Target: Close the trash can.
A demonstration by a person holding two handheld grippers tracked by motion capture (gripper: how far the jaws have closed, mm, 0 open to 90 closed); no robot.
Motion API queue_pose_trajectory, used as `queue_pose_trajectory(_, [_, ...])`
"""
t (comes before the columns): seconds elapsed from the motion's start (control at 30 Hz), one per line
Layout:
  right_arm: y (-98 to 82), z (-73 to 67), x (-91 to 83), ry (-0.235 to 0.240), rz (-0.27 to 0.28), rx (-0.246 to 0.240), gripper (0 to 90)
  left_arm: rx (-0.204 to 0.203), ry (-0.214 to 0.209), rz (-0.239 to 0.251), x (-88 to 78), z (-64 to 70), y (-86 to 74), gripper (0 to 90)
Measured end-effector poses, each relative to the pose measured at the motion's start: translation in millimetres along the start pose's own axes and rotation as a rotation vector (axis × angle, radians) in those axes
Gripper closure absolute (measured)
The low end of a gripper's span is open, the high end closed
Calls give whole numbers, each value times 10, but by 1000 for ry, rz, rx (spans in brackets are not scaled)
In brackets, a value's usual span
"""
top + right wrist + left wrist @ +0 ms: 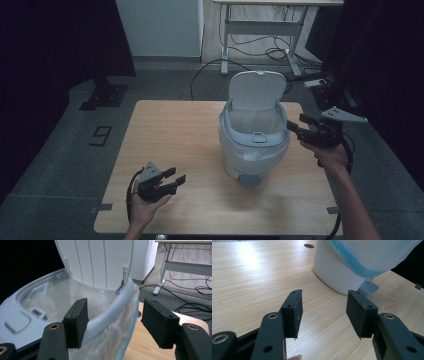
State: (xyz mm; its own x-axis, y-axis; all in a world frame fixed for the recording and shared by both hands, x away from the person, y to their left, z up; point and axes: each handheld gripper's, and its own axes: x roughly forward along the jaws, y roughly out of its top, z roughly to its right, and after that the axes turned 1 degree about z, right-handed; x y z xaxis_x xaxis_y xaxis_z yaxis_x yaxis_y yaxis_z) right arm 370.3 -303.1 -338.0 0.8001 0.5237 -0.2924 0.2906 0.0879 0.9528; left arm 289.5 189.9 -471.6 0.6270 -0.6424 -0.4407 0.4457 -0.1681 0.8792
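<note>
Wooden table (180, 150) carries a lined bin (254, 150), lid (256, 90) raised. Right gripper (115, 322) is spread wide, straddling the bin's rim (110, 315). Left gripper (324, 312), released and empty, has the bin just ahead.

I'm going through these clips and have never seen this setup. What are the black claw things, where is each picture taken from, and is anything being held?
A person holds a two-jaw gripper in each hand. The high view looks down on a wooden table bearing a white bin with its lid up and a plastic liner inside. The other two pictures come from cameras riding on the grippers. The left gripper hovers open over the table, holding nothing. The right gripper is open at the bin's rim, one jaw inside it, one outside, not gripping.
</note>
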Motion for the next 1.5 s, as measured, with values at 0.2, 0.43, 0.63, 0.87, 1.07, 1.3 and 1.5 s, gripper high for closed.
queue_pose_trajectory(0.2, [123,-11,178,18,-8,-6,366,-12,4,-2,-4,-32,-13,472])
queue_pose_trajectory(0.43, [241,-32,395,21,-14,-31,364,-33,5,-3,-5,-71,-29,472])
queue_pose_trajectory(0.63, [380,-10,511,9,2,-36,363,-45,4,3,-28,-109,-30,475])
queue_pose_trajectory(0.87, [510,42,570,4,14,-41,361,-61,5,6,-41,-150,-45,476])
queue_pose_trajectory(1.07, [599,86,625,-12,0,-62,353,-68,3,7,-41,-156,-46,477])
queue_pose_trajectory(1.3, [670,63,661,18,35,-69,352,-72,3,9,-51,-162,-47,477])
queue_pose_trajectory(1.5, [721,44,683,36,78,-72,346,-71,5,11,-58,-168,-47,479])
